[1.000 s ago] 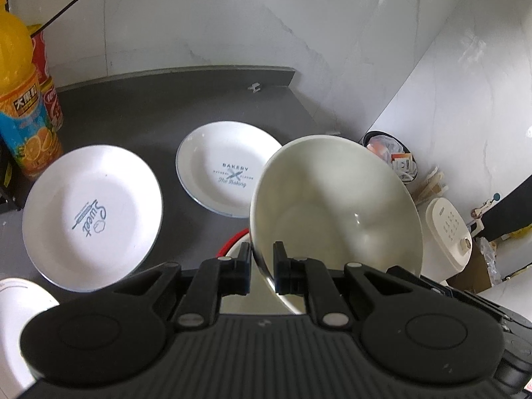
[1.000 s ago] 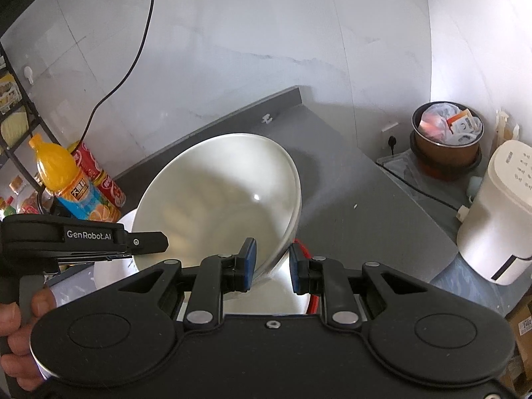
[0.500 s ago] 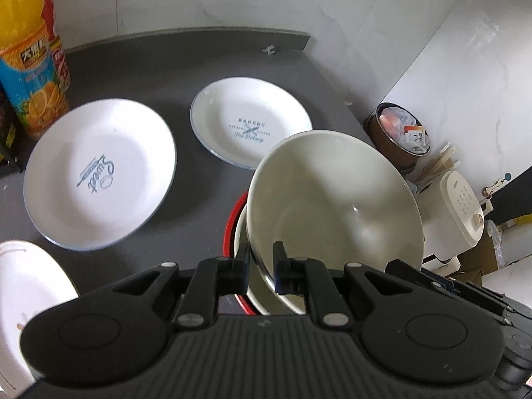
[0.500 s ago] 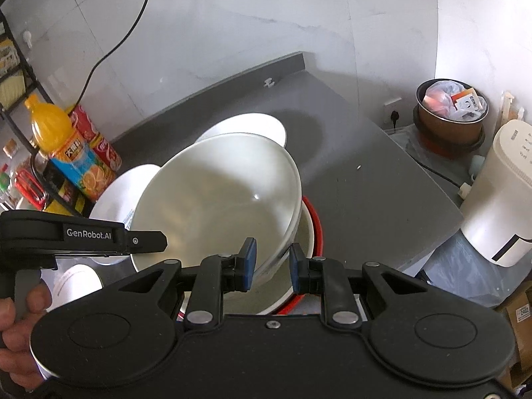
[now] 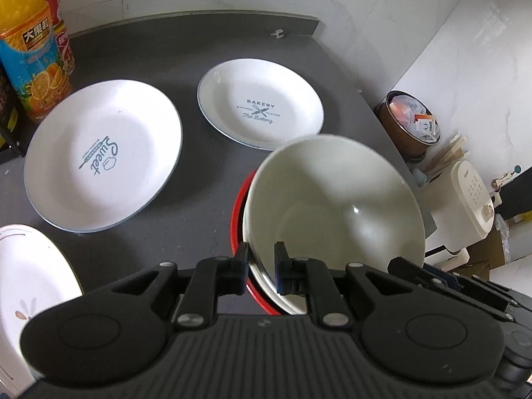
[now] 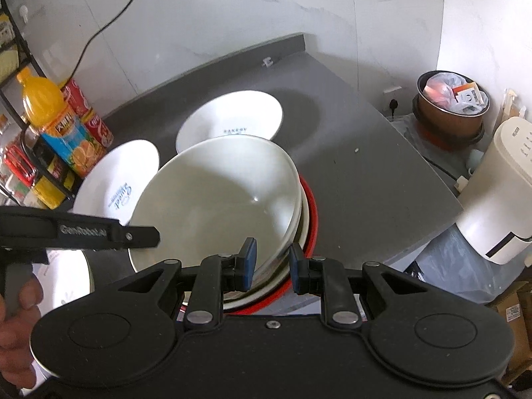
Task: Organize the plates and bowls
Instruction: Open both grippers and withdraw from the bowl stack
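A cream bowl sits tilted on a stack made of another cream bowl inside a red bowl. My left gripper is shut on its near rim. At the other side of the rim my right gripper is shut on the same bowl. On the dark counter lie a "Sweet" plate, a "Bakery" plate and a third white plate at the near left.
An orange juice bottle and red cans stand at the far left by a rack. The counter edge runs on the right; below it are a white appliance and a full bin.
Both grippers have come down with the cream bowl, from above the counter onto the stack in the red bowl. More of the plates shows beyond it.
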A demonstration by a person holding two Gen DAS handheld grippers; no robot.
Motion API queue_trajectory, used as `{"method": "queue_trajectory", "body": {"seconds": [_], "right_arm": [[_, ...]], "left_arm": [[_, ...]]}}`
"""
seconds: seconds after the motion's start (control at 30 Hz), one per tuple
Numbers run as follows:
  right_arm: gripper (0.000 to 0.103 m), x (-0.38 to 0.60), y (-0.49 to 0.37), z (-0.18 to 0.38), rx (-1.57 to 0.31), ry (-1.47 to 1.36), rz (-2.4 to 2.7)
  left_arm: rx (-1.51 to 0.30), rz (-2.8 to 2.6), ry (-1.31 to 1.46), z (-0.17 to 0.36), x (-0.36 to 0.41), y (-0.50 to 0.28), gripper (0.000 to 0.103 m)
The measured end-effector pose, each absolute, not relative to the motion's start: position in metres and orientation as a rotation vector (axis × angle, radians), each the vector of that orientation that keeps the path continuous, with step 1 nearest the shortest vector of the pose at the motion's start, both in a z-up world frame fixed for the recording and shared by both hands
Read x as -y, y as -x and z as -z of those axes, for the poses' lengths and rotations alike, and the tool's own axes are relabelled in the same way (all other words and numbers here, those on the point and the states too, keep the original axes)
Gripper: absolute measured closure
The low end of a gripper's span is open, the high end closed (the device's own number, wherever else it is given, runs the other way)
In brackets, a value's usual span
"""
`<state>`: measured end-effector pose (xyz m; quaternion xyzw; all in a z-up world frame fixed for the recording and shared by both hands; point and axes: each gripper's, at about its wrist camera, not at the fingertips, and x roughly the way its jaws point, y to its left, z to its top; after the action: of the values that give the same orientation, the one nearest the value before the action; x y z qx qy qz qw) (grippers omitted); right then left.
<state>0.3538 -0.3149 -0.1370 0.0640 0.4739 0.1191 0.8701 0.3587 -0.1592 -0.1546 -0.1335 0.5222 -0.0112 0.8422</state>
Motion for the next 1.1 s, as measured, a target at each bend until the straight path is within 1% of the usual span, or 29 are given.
{"method": "queue_trajectory", "body": {"seconds": [0.07, 0.13, 0.3, 0.37, 0.5, 0.53, 0.57, 0.6, 0.63, 0.9, 0.97, 1.0, 1.03, 1.07, 1.1], "right_arm": [[0.081, 0.316, -0.355, 0.138, -1.0, -0.136, -0.251], [0.078, 0.317, -0.357, 0.138, -1.012, -0.143, -0.261], [0.077, 0.324, -0.359, 0.129, -1.004, -0.153, -0.298], [0.077, 0.326, -0.361, 0.125, -0.993, -0.142, -0.311], [0.077, 0.331, -0.367, 0.118, -0.973, -0.128, -0.349], [0.081, 0.331, -0.369, 0.117, -0.967, -0.111, -0.36], [0.093, 0.33, -0.371, 0.118, -0.96, -0.091, -0.375], [0.098, 0.329, -0.374, 0.12, -0.963, -0.069, -0.39], [0.1, 0.329, -0.378, 0.123, -0.977, -0.068, -0.406], [0.097, 0.333, -0.403, 0.112, -0.998, -0.095, -0.516], [0.095, 0.331, -0.41, 0.109, -1.0, -0.099, -0.551], [0.093, 0.329, -0.414, 0.108, -0.998, -0.101, -0.57], [0.09, 0.327, -0.417, 0.107, -0.995, -0.1, -0.587], [0.086, 0.324, -0.42, 0.106, -0.991, -0.094, -0.602], [0.085, 0.322, -0.423, 0.105, -0.988, -0.089, -0.615]], "left_arm": [[-1.101, 0.023, 0.287, 0.154, 0.159, -0.359, 0.09], [-1.103, 0.018, 0.298, 0.154, 0.158, -0.361, 0.089], [-1.093, -0.01, 0.317, 0.148, 0.155, -0.362, 0.088], [-1.085, -0.025, 0.328, 0.145, 0.153, -0.362, 0.085], [-1.073, -0.065, 0.347, 0.14, 0.15, -0.363, 0.075], [-1.069, -0.077, 0.352, 0.139, 0.149, -0.363, 0.072], [-1.067, -0.088, 0.357, 0.138, 0.148, -0.363, 0.069], [-1.063, -0.101, 0.365, 0.137, 0.147, -0.364, 0.065], [-1.058, -0.114, 0.372, 0.136, 0.146, -0.364, 0.063], [-1.027, -0.227, 0.429, 0.129, 0.139, -0.363, 0.061], [-1.024, -0.258, 0.446, 0.127, 0.136, -0.362, 0.06], [-1.022, -0.275, 0.45, 0.126, 0.135, -0.361, 0.057], [-1.02, -0.292, 0.449, 0.125, 0.133, -0.36, 0.053], [-1.016, -0.314, 0.446, 0.123, 0.132, -0.358, 0.05], [-1.008, -0.339, 0.442, 0.121, 0.13, -0.356, 0.046]]}}
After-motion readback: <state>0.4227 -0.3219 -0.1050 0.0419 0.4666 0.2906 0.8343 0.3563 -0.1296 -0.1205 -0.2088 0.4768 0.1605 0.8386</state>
